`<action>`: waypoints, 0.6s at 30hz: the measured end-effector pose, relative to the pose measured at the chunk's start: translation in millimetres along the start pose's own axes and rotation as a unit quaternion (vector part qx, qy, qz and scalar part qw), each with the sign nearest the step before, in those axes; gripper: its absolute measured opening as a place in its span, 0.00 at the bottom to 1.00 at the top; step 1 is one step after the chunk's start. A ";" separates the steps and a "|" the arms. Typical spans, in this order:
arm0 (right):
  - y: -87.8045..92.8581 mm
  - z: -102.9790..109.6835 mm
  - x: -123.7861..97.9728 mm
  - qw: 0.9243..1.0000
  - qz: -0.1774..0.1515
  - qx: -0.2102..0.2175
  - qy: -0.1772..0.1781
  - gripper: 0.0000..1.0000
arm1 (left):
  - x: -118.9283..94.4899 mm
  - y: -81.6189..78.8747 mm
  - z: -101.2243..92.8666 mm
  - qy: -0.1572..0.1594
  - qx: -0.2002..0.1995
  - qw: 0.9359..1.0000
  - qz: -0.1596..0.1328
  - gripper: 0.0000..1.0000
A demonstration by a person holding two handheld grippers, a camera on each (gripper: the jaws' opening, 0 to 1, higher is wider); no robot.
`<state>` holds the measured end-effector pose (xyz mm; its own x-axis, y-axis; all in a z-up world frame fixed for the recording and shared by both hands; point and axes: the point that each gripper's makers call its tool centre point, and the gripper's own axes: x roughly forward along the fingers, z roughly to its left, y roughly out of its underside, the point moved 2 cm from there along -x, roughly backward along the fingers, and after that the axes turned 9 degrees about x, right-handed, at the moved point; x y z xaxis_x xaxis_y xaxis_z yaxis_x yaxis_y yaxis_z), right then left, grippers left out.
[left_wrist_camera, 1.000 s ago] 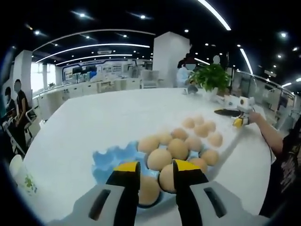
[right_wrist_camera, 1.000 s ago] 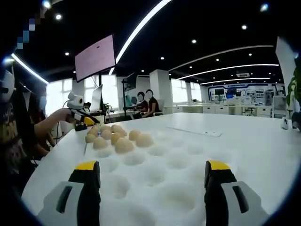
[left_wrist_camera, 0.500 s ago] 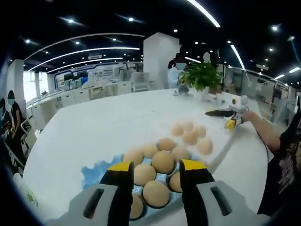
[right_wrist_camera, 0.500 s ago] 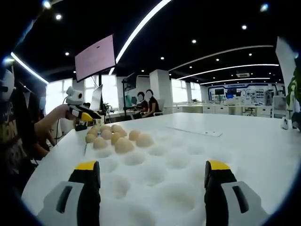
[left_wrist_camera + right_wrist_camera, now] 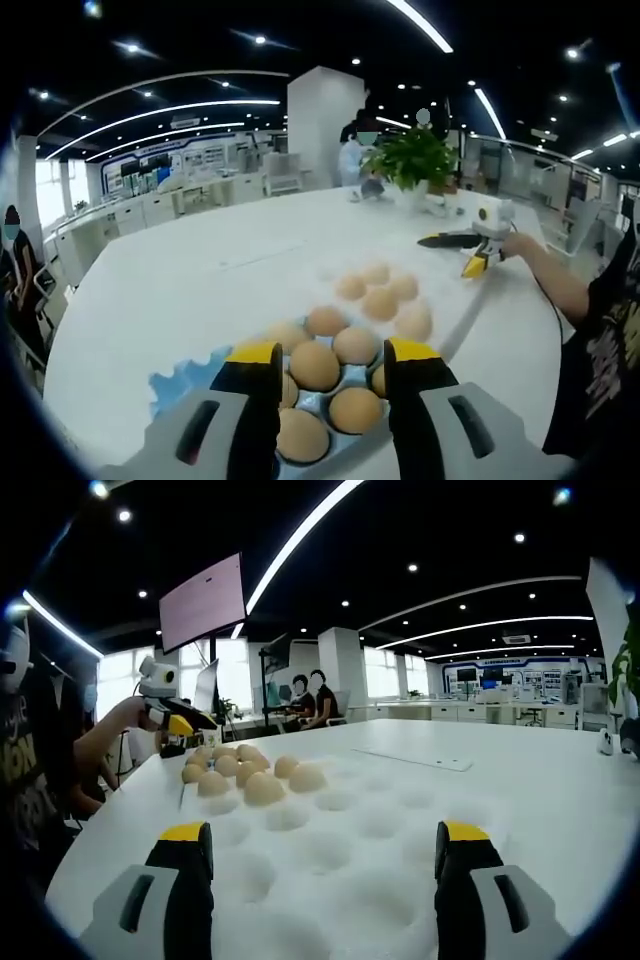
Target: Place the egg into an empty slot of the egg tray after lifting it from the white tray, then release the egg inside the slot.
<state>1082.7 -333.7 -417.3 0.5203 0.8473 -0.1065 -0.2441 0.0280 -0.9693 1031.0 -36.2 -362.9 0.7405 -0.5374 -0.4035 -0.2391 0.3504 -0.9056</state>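
In the left gripper view the left tool [image 5: 330,375] covers the near rows of the blue egg tray [image 5: 180,375], so its nearest slots cannot be counted, and one egg [image 5: 381,379] peeks half out from behind the right jaw. The white tray [image 5: 455,325] blurs into the white desk [image 5: 170,290]. The right tool [image 5: 470,252] near the desk's far edge is too small to judge its jaws.

In the right gripper view the white tray's [image 5: 350,850] near edge is cut off.

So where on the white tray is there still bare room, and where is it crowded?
The white tray has bare dimples from the open right gripper up to the eggs. Crowding is at that far-left corner, where eggs cluster near the left gripper. The blue egg tray is crowded too.
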 end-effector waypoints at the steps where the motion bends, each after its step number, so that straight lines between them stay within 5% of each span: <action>1: 0.1 -0.1 0.0 1.000 0.000 0.000 0.000 0.96 | 1.6 -1.2 -2.2 0.003 0.003 1.000 0.000 0.41; 18: 0.6 -1.5 -0.3 1.000 0.001 0.000 0.001 0.96 | 23.8 -5.9 -25.1 0.038 0.009 0.999 0.008 0.41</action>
<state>1083.6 -334.7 -418.2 0.5214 0.8463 -0.1096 -0.2449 0.0254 -0.9692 1034.3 -70.3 -370.5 0.6872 -0.5874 -0.4274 -0.2392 0.3726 -0.8966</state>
